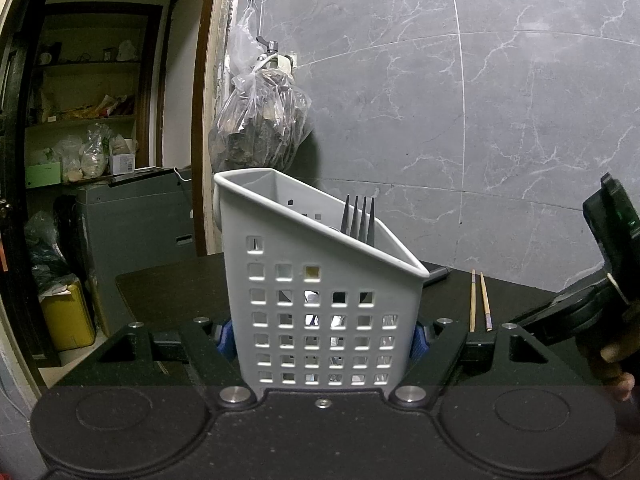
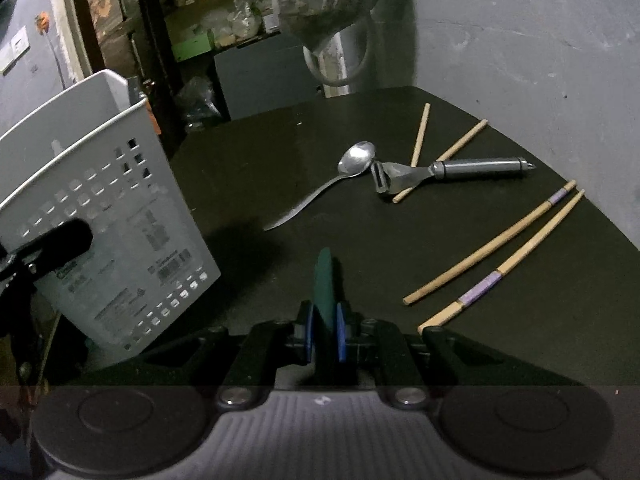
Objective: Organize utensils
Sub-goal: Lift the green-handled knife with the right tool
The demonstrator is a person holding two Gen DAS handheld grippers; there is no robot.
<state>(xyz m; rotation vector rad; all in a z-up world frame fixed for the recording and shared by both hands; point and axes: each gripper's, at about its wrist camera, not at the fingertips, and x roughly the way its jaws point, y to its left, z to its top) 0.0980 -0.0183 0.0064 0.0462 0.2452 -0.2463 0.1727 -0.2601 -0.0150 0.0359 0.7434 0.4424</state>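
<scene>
Left gripper (image 1: 322, 336) clamped on grey perforated plastic utensil caddy (image 1: 316, 304), held upright on dark counter (image 2: 280, 184); steel fork (image 1: 360, 220) seen tines-up inside. Right gripper (image 2: 325, 336) clamped on thin dark green flat utensil (image 2: 324, 284), type can't be told. Metal spoon (image 2: 340, 176), metal peeler (image 2: 448, 172) and bamboo chopsticks (image 2: 500, 240) lying far right on counter

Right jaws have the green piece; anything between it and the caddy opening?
Nothing visible. The green utensil sits clamped in the right gripper; bare table separates it from the caddy, which the left gripper holds. Its open top holds only a fork.
</scene>
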